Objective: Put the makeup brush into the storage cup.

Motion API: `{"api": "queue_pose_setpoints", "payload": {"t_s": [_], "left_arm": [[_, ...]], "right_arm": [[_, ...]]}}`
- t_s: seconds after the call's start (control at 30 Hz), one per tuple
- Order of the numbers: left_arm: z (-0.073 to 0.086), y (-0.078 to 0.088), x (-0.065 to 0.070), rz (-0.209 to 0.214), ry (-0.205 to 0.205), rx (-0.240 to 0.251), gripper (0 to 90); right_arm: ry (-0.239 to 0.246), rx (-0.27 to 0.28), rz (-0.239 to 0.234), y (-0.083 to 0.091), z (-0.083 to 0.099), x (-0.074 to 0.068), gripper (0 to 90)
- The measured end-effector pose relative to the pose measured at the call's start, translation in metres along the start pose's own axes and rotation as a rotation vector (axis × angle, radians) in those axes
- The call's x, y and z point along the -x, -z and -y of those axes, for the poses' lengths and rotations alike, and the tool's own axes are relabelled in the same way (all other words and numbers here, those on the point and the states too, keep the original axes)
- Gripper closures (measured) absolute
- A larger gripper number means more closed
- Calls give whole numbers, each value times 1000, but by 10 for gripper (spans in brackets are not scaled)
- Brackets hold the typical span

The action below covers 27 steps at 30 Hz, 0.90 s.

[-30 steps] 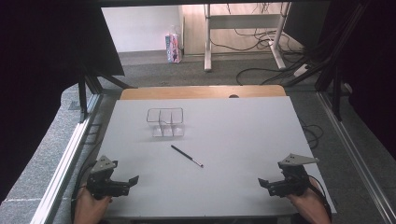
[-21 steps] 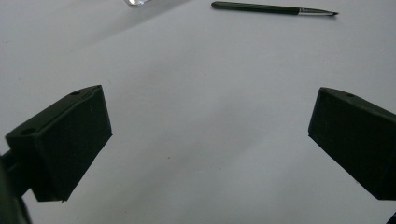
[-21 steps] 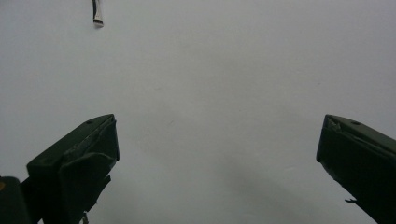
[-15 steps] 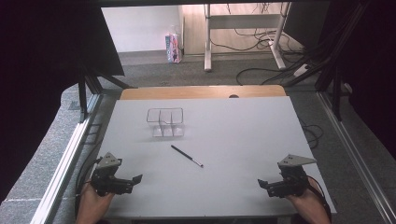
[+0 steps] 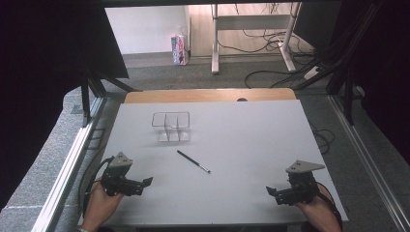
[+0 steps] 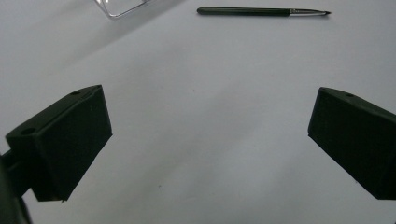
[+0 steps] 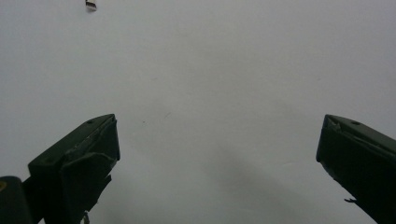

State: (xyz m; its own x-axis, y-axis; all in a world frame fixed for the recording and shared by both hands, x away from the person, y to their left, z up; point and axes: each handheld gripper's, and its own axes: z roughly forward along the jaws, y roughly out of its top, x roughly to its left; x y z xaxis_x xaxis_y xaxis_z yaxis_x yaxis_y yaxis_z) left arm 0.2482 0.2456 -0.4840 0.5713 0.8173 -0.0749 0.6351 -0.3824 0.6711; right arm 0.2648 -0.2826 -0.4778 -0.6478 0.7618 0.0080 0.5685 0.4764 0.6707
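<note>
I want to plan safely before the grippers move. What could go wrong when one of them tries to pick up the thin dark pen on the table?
Three risks, as judgements:
1. The pen is thin and lies flat on the smooth table, so jaws may slip over it or roll it away.
2. The clear organizer stands just behind it and is hard to see; a reach could knock it.
3. The left gripper and right gripper are both open and could collide if both reach.
</note>
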Motion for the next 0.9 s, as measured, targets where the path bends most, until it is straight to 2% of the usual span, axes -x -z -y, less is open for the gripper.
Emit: {"api": "queue_pose_setpoints", "payload": {"t_s": [0.2,0.33,0.9], "left_arm": [[-11,-7,0,-7,-37,-30,0],[-17,-10,0,6,-29,-29,0],[-48,-28,0,10,-74,-81,1]], "right_arm": [[-2,-6,0,-1,0,0,0],[-1,-6,-2,-1,0,0,0],[2,-4,-4,0,0,0,0]]}}
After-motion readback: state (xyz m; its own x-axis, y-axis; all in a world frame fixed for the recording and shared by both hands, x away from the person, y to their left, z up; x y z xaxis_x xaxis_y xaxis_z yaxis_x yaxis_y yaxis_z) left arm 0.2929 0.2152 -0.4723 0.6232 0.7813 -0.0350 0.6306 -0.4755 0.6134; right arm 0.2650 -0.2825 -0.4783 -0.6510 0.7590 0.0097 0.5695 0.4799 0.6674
